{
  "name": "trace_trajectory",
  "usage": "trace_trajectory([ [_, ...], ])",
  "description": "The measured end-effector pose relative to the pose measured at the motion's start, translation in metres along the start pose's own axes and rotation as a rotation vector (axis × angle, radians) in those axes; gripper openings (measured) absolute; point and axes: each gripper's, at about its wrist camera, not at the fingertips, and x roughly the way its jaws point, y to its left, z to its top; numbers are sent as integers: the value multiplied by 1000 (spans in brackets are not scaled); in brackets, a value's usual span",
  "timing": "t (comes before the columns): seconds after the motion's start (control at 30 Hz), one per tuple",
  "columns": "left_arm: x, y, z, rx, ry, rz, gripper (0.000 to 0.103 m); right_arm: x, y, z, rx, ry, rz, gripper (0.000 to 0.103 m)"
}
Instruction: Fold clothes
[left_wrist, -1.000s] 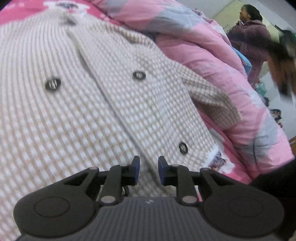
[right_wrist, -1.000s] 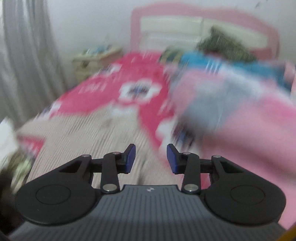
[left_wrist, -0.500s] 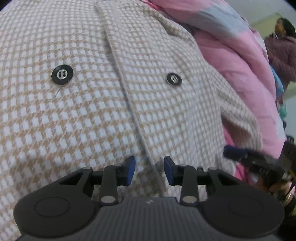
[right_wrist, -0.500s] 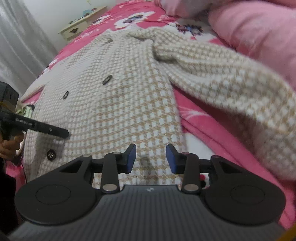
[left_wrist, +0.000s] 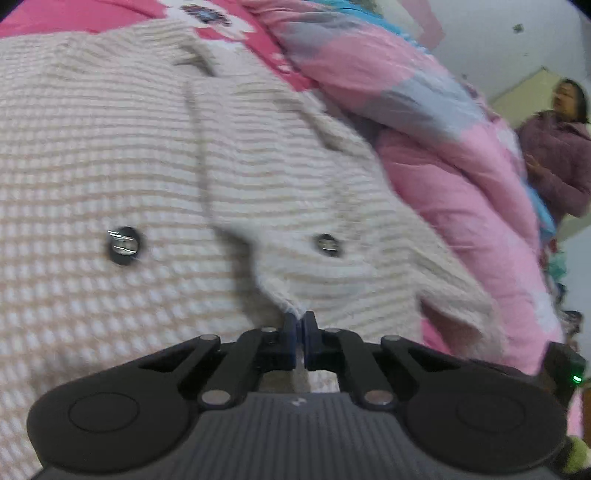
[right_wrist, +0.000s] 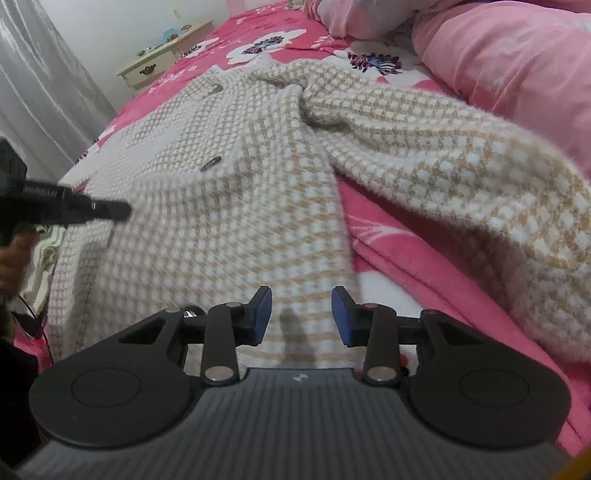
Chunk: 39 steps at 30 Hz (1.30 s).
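A beige-and-white checked jacket (left_wrist: 110, 177) with dark buttons (left_wrist: 123, 245) lies spread on a pink flowered bed. My left gripper (left_wrist: 300, 322) is shut on the jacket's front edge, which rises into a small lifted peak at the fingertips. In the right wrist view the same jacket (right_wrist: 221, 229) stretches away, its sleeve (right_wrist: 461, 147) lying out to the right over the sheet. My right gripper (right_wrist: 301, 310) is open just above the jacket's hem, nothing between its fingers. The left gripper (right_wrist: 114, 210) shows there from the side at the jacket's left edge.
A bunched pink, grey and blue quilt (left_wrist: 424, 122) lies along the jacket's right side. A person in a purple coat (left_wrist: 557, 162) stands at the far right. A cream nightstand (right_wrist: 162, 59) and grey curtain (right_wrist: 40, 92) sit beyond the bed's left side.
My left gripper went from open over the jacket's front to shut on its edge, and has pulled it up. My right gripper dropped to the hem and stays open.
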Motion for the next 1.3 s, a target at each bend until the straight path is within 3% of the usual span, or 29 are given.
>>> trace_trajectory([
  [0.1,11,16,-7,-23,49,29,5,6,-1,-2,-8,18,-17,35],
  [0.2,3,15,-15,0,28,17,13,9,-1,2,-33,31,-40,35],
  [0.37,-32,-3,-18,130,-109,103,21,6,19,40,-177,27,-41,35],
  [0.47,-41,-21,-18,226,-152,63,23,5,36,68,-281,21,-31,35],
  [0.57,-24,-34,-22,277,-87,9,23,20,68,105,-393,2,0,35],
  [0.63,-4,-32,-28,267,-3,23,22,42,87,136,-435,1,38,35],
  [0.73,13,-22,-39,234,59,69,17,88,113,185,-466,21,72,34],
  [0.83,8,-12,-41,182,49,27,17,136,132,229,-503,16,47,34],
  [0.97,5,0,-41,142,56,-19,17,200,160,276,-575,-55,-10,39],
  [1.07,5,0,-44,155,57,-28,17,246,181,291,-626,-101,-38,44],
  [1.17,5,2,-46,165,54,-43,17,288,187,301,-620,-91,-93,45],
  [1.23,4,7,-47,150,58,-67,17,310,184,307,-601,-75,-143,35],
  [1.27,5,10,-47,140,61,-79,17,308,177,310,-561,-92,-144,14],
  [1.3,6,12,-46,129,64,-91,17,307,170,313,-521,-109,-146,9],
])
